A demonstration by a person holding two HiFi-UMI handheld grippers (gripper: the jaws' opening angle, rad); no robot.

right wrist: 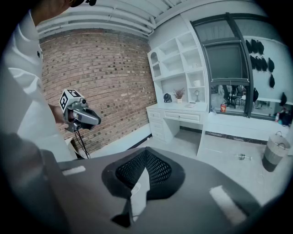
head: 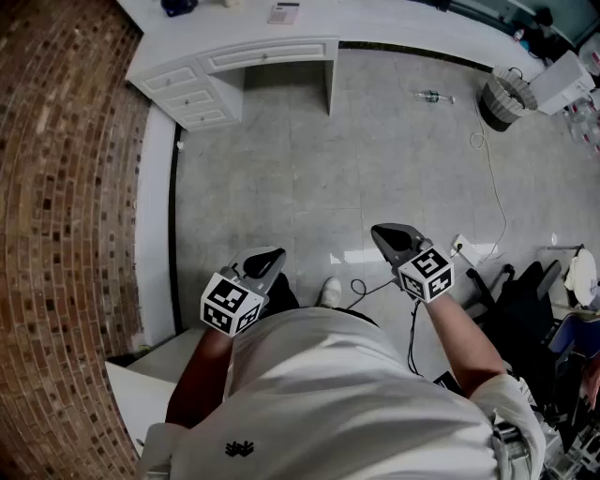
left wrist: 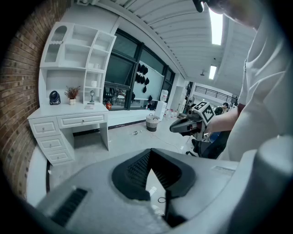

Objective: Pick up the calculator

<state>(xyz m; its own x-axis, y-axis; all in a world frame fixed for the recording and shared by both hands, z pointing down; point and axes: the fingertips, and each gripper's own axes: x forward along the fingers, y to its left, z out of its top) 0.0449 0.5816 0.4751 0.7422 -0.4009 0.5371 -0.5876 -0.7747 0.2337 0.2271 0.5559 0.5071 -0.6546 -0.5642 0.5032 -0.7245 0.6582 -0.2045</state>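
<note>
White desk (head: 178, 52) stands well across the floor from you, the calculator (head: 283, 13) untouched on it. Your left gripper (head: 272, 256) and right gripper (head: 382, 231) are both pressed together, empty; everything remains.

The head camera looks steeply down past the person's chest to the floor (head: 375, 141). Cameras riding the left tool (head: 265, 261) and right tool (head: 392, 234) look along their jaws; all three share the distant white bench (head: 234, 56).

Two grippers: left gripper (head: 272, 254), right gripper (head: 382, 231). One desk (head: 234, 56), one fan (left wrist: 55, 97), one bin (head: 507, 97), one bottle (head: 433, 96), probably one calculator (head: 283, 13).
</note>
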